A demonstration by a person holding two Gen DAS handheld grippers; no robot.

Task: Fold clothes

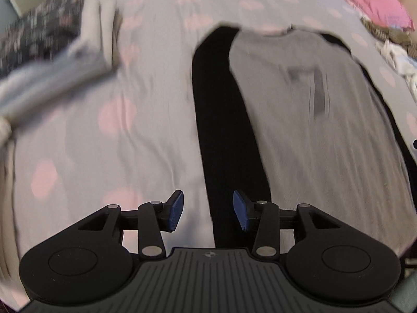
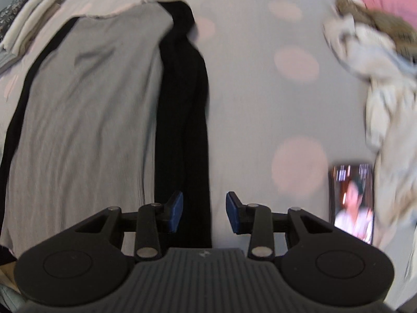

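A bed sheet (image 1: 146,120) with pink dots covers the bed. A grey shirt (image 1: 307,120) with black sleeves lies flat on it, in the middle. The left gripper (image 1: 208,210) hangs over the shirt's left black strip, spread apart and holding nothing. The right gripper (image 2: 204,211) hangs over the other black strip, also spread and holding nothing. A phone (image 2: 353,200) lies just beside a heap of pale clothes (image 2: 385,83). Folded clothes (image 1: 52,52) sit on the left.
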